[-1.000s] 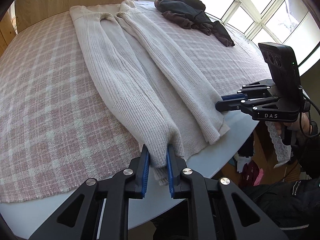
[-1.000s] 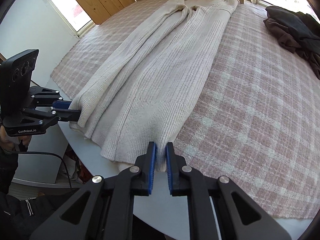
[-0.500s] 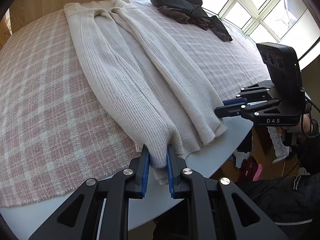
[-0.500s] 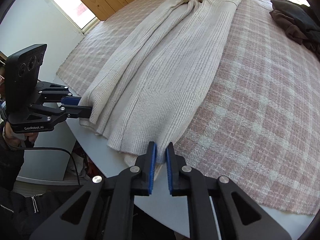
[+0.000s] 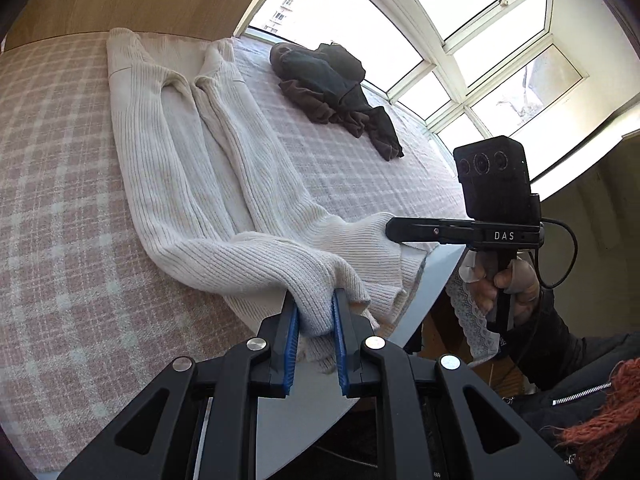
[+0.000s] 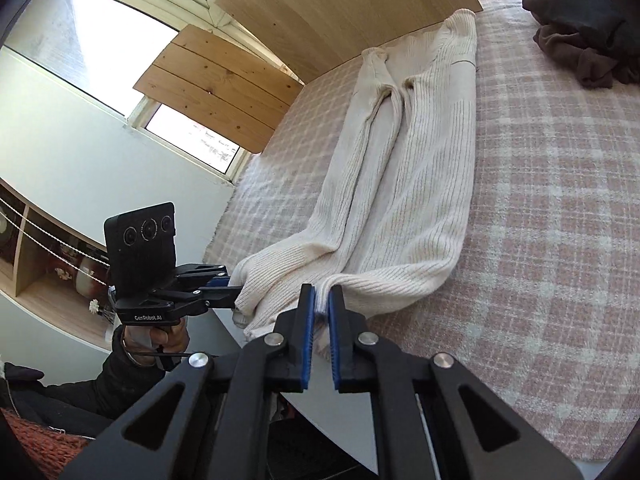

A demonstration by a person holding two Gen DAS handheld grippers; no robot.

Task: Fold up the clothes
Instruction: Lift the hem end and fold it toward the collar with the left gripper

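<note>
One cream ribbed sweater (image 5: 208, 184) is pinched at its near hem by two grippers.

The left gripper (image 5: 314, 320) is clamped on one hem corner and the right gripper (image 6: 322, 312), its jaws just closed further, on the other; both corners are raised off the checked blanket (image 6: 560, 208), where the rest lies flat. One dark clothes pile (image 5: 340, 92) is seen beyond. "DAS" is read on the right tool, "GenRobot.AI" on the left.

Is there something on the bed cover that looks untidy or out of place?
Yes: a dark clothes heap lies crumpled near the window, unfolded. The cream sweater lies lengthwise, its near end lifted by the left claw and right claw. No damage shows.
</note>
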